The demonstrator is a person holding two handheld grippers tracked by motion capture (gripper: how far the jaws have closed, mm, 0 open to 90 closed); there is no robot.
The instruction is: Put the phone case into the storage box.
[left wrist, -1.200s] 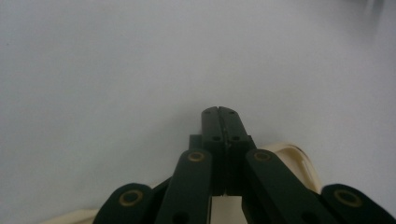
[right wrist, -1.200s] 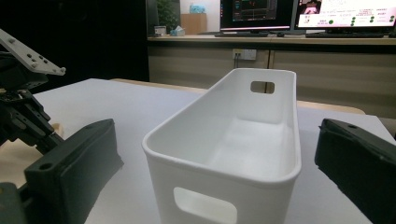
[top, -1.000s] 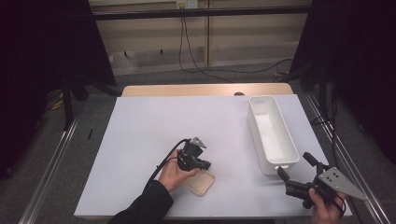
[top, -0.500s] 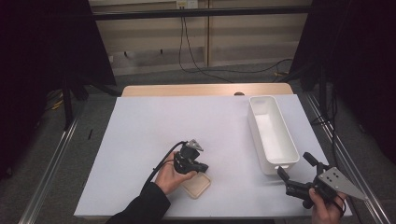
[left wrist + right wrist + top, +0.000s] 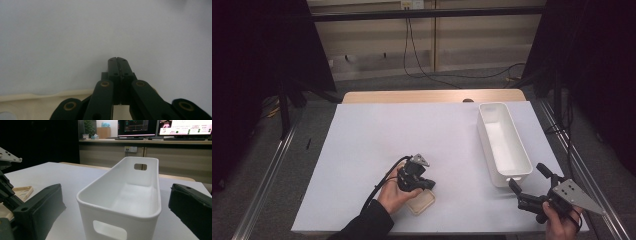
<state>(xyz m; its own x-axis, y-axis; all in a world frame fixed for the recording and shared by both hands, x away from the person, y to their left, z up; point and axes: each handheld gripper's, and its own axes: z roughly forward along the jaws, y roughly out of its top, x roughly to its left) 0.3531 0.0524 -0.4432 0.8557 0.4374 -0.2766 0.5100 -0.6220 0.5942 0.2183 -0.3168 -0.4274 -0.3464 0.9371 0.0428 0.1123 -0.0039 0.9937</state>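
My left gripper (image 5: 426, 187) is held in a hand near the table's front, pointing down at the white tabletop (image 5: 377, 145). In the left gripper view its jaws (image 5: 117, 60) are shut flat together with nothing between them. A thin tan plate (image 5: 422, 203) lies on the table just under and beside it, and the plate's pale edge (image 5: 37, 98) shows behind the jaws. At the front right my right gripper (image 5: 527, 176) stands open, aimed at the near end of a long white bin (image 5: 503, 142). That bin (image 5: 122, 200) sits empty between its spread jaws (image 5: 116, 186).
The bin has cut-out handles at both ends. A cable (image 5: 379, 187) trails from the left gripper along the sleeve. In the right gripper view the left gripper (image 5: 6, 185) and the tan plate (image 5: 23, 191) show at the left edge. Dark curtains flank the table.
The left hand and its gripper have shifted slightly toward the table's near edge, over the tan plate. The right gripper has kept still.
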